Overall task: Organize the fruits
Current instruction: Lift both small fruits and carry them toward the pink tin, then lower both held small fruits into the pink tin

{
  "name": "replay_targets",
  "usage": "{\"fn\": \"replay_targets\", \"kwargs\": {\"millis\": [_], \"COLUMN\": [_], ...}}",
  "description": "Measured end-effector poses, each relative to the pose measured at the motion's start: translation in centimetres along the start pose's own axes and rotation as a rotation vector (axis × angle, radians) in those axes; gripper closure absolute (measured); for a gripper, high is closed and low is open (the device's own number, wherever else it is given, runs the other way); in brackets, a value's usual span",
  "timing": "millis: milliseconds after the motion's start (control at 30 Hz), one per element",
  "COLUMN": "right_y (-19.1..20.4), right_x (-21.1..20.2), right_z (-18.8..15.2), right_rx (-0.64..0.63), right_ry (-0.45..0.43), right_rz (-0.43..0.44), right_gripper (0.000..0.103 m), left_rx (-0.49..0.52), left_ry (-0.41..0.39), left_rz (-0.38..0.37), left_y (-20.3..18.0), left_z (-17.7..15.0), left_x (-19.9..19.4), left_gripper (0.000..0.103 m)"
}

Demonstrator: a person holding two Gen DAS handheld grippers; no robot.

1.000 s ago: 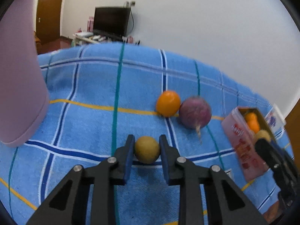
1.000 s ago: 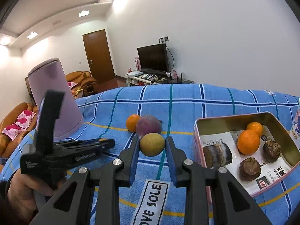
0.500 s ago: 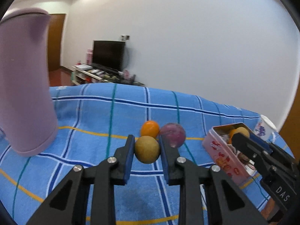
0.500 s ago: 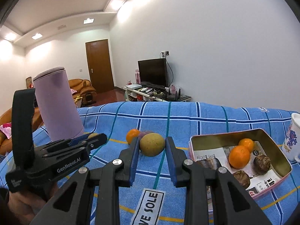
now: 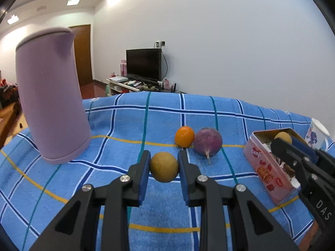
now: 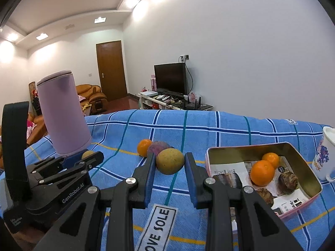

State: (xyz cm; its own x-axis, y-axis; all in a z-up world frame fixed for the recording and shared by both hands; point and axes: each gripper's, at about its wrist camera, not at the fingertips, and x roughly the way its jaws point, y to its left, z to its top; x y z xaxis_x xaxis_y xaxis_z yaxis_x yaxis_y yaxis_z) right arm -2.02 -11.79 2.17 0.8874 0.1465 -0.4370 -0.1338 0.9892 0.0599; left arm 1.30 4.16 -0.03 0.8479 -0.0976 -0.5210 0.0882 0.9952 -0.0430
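Note:
My left gripper [image 5: 164,166] is shut on a yellow-brown round fruit [image 5: 164,166] and holds it above the blue plaid cloth [image 5: 117,125]. My right gripper [image 6: 170,162] is shut on a second yellow-brown fruit [image 6: 170,161], held left of the open pink tin [image 6: 301,152]. The tin holds two oranges [image 6: 262,172] and several dark brown fruits [image 6: 287,180]. An orange [image 5: 184,136] and a purple round fruit [image 5: 207,141] lie side by side on the cloth ahead of the left gripper. The tin [image 5: 266,167] stands to the right in the left wrist view.
A tall lilac jug [image 5: 50,96] stands on the cloth at the left, also in the right wrist view [image 6: 62,113]. A white mug with a blue print [image 6: 325,154] stands right of the tin. A "LOVE SOLE" label [image 6: 158,228] lies on the cloth near me.
Both grippers have lifted and tilted up with their fruits. The right gripper has moved toward the tin; the view now shows more of the room.

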Motion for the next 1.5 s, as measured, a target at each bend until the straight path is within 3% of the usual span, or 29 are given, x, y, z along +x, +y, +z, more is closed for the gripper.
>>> {"fn": "replay_targets", "kwargs": {"millis": [467,1500], "right_y": [-3.0,-10.9], "right_x": [-2.0,-3.6], "right_z": [-0.2,0.0], "right_rx": [0.025,0.079], "right_ry": [-0.025,-0.049], "right_rz": [-0.028,-0.149], "right_gripper": [0.073,0.073], "left_rx": [0.059,0.120], "left_ry": [0.005,-0.003], "left_rz": [0.030,-0.067], "left_y": [-2.8,-9.4], "left_z": [-0.4,0.8], "left_x": [-0.5,-0.4], "left_gripper": [0.075,0.075]}}
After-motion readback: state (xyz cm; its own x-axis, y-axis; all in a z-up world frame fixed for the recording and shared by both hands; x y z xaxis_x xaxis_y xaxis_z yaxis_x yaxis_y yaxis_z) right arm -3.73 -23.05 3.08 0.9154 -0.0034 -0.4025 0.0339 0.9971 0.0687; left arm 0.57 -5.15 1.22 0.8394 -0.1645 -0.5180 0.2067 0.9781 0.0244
